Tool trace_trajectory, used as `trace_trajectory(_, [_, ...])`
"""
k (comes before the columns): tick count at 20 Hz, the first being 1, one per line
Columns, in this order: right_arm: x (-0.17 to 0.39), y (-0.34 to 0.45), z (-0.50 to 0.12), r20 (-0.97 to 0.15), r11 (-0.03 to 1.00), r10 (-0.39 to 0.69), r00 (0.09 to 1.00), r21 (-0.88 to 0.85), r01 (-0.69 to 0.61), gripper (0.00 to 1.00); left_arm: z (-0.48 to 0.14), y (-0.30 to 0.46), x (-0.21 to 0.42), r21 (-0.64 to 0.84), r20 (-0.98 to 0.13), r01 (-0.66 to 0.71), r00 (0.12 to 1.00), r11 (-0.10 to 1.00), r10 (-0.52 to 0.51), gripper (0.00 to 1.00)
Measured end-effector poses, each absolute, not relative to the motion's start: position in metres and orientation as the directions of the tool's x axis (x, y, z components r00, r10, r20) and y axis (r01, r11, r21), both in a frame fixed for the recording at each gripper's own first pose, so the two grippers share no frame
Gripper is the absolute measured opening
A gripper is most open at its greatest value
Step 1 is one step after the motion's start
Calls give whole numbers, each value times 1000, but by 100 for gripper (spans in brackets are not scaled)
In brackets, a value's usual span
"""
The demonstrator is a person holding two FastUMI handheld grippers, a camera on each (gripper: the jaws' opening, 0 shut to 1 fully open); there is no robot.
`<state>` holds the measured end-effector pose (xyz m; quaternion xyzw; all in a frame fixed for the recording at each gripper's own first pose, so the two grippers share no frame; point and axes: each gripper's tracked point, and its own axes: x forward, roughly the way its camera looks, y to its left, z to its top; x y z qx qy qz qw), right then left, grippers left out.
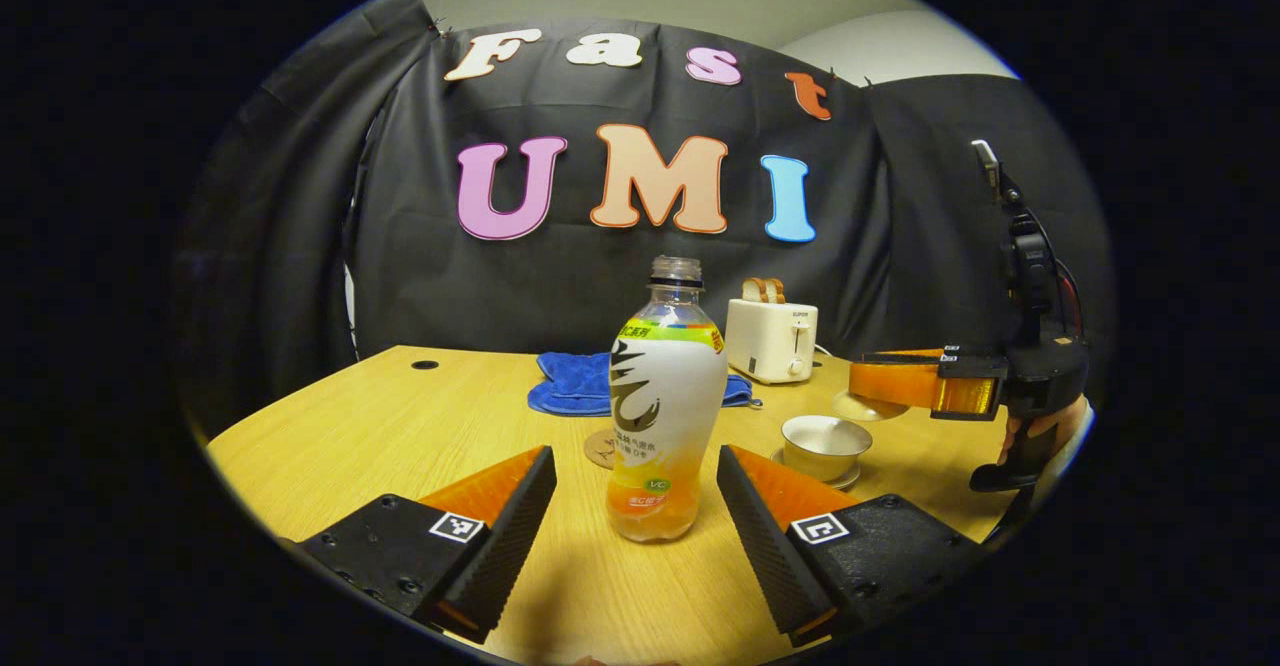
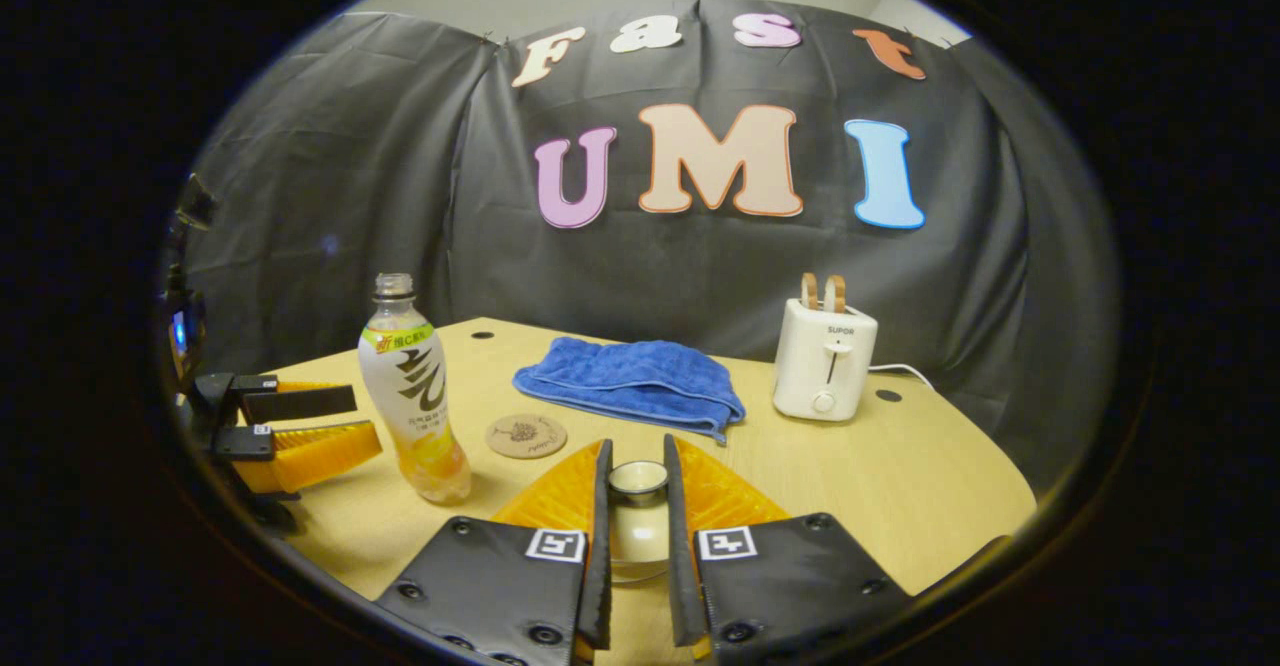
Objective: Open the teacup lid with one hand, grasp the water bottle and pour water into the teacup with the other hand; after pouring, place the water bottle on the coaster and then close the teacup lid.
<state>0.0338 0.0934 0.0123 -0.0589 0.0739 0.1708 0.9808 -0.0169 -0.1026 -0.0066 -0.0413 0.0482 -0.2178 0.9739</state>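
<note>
Water bottle [image 1: 667, 401]: We see it upright on the table [image 1: 380, 426], uncapped, with a little orange liquid at the bottom, so we judge it light, thin-walled and easy to tip or dent.
Hold point: We would take the bottle at its narrower waist, below the wide label band; the slick wrap may slip under a weak squeeze.
Left gripper [image 1: 635, 506]: Jaws spread wide on either side of the bottle's base, touching nothing, holding nothing.
Coaster [image 2: 526, 436]: A round disc lying flat just behind the bottle, toward the booth wall, with bare table around it.
Teacup [image 1: 826, 443]: A pale cup on its saucer, just right of the bottle and uncovered; we take it for ceramic, hard and breakable.
Lid [image 2: 638, 478]: Lifted off, its knob pinched between the right gripper [image 2: 637, 506]'s nearly closed fingers; in the left gripper view it hangs above the cup, right of the bottle. Smooth and fragile, in our judgement.
Blue cloth [image 2: 632, 378]: Bunched behind the bottle, beyond the coaster; soft, no hazard.
Toaster [image 2: 824, 361]: Well behind and right of the bottle, near the far edge.
Room: The table's near edge lies close in front of the bottle; the short path to the cup looks open, under the raised lid.
</note>
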Motion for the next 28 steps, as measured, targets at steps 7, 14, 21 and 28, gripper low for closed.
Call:
trace_trajectory(7, [31, 80, 17, -150, 938, 322, 935, -85, -337, 26, -17, -125, -4, -78, -130, 442, 884, 894, -448, 94])
trace_trajectory(14, [30, 63, 16, -156, 946, 302, 941, -74, -316, 26, -20, -128, 12, -31, -144, 419, 897, 908, -418, 74])
trace_trajectory(21, [29, 47, 16, -155, 953, 280, 947, -76, -294, 26, -20, -130, 17, 15, -154, 424, 896, 906, -417, 57])
trace_trajectory(28, [27, 32, 13, -160, 958, 266, 951, -67, -279, 26, -7, -133, 26, 149, -145, 416, 907, 897, -396, 52])
